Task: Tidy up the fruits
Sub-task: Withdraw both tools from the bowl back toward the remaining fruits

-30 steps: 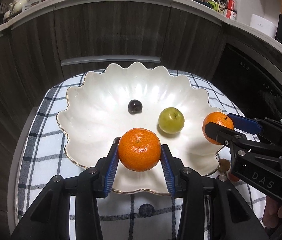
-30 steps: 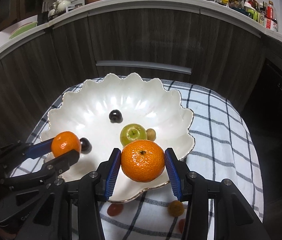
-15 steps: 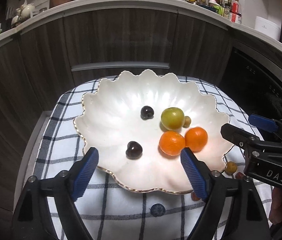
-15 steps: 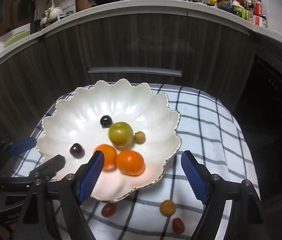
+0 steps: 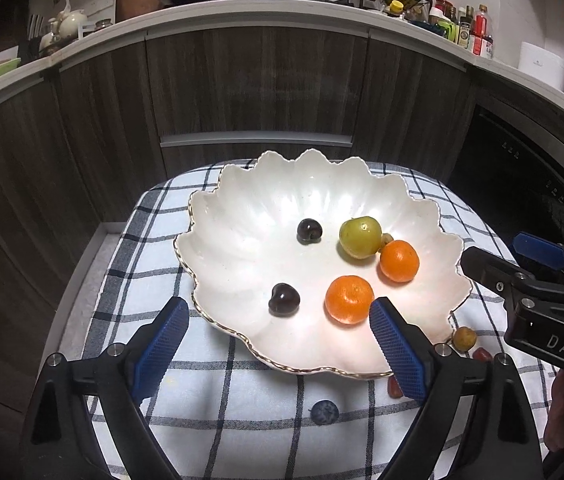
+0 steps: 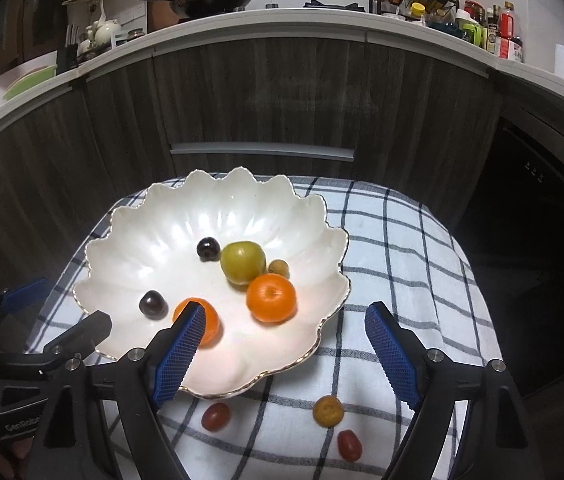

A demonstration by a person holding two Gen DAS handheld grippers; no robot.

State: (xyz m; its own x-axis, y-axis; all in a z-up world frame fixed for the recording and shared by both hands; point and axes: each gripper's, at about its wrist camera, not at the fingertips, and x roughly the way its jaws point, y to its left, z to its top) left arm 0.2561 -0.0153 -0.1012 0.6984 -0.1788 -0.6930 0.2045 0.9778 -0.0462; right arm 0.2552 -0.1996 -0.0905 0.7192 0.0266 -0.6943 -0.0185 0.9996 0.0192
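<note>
Both tangerines just dropped into bowl (image 5: 217, 200): one (image 5: 349, 299) near its front edge, other (image 5: 399, 261) beside it; my left tool (image 5: 277, 346) and right tool (image 6: 284, 354) opening, empty; small fruits remain on cloth (image 6: 402, 240)

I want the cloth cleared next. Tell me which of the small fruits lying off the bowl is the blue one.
The round dark-blue blueberry on the checked cloth, just in front of the white scalloped bowl. The other loose fruits are two red oval tomatoes and a round yellow-brown one.
</note>
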